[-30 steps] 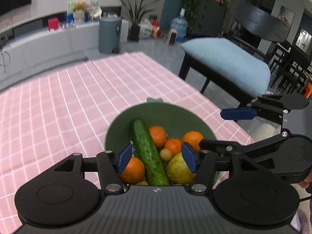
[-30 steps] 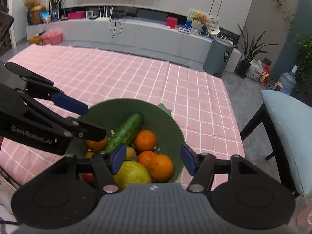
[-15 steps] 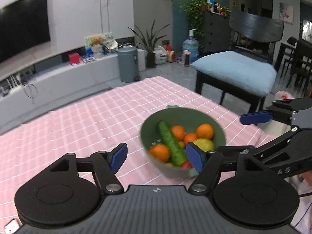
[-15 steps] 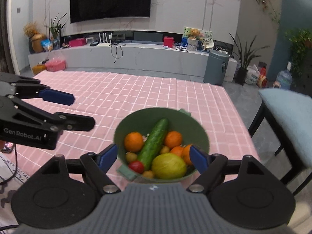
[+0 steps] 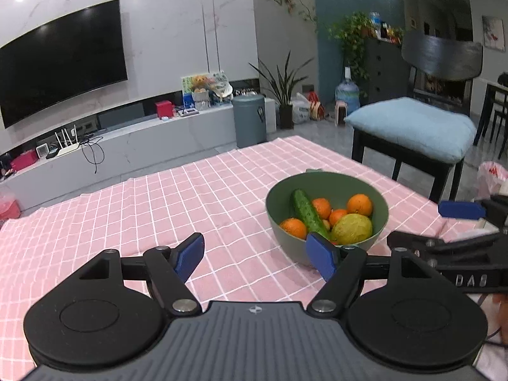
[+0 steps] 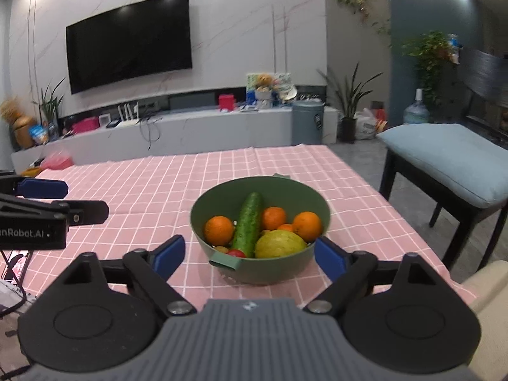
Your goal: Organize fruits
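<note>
The cucumber [image 6: 248, 225] lies slanted in the green bowl [image 6: 279, 268], between oranges [image 6: 218, 230] and beside a yellow-green fruit [image 6: 279, 243]. It looks firm and rather smooth, so a hold across its middle seems best. The bowl stands near the surface [image 6: 143, 190] edge. Both the right gripper [image 6: 246, 254] and left gripper [image 5: 255, 254] have their fingers spread wide, holding nothing.
</note>
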Demonstrator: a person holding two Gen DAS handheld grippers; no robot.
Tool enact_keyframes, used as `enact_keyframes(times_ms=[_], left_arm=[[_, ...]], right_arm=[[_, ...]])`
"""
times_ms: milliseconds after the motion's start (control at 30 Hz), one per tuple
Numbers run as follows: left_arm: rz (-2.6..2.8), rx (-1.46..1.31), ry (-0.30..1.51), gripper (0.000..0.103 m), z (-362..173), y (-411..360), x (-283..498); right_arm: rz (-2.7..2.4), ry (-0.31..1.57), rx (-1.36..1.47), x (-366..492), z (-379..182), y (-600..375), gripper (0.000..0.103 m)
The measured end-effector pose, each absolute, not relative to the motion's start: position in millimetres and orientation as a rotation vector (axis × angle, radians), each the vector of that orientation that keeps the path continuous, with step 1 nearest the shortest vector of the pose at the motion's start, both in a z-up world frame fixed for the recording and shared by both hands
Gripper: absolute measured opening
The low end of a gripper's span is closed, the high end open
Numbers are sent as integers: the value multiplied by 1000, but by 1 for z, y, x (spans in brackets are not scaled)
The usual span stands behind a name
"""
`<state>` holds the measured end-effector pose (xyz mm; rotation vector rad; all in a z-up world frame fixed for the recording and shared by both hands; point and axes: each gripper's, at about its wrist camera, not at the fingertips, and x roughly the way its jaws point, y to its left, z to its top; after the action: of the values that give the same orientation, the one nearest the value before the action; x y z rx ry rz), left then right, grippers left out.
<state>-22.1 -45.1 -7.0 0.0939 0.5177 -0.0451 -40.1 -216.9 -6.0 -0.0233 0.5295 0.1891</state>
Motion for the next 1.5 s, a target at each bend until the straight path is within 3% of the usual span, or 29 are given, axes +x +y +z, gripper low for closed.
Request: enact_keyframes(times_ms=[233, 1500], left_arm=[[-15, 51, 552, 86, -25, -49, -31], [30, -41, 640, 86, -42, -44, -43]], right_arm=[[209, 493, -23, -52, -11, -222, 95], [233, 537, -5, -49, -25, -226, 96]])
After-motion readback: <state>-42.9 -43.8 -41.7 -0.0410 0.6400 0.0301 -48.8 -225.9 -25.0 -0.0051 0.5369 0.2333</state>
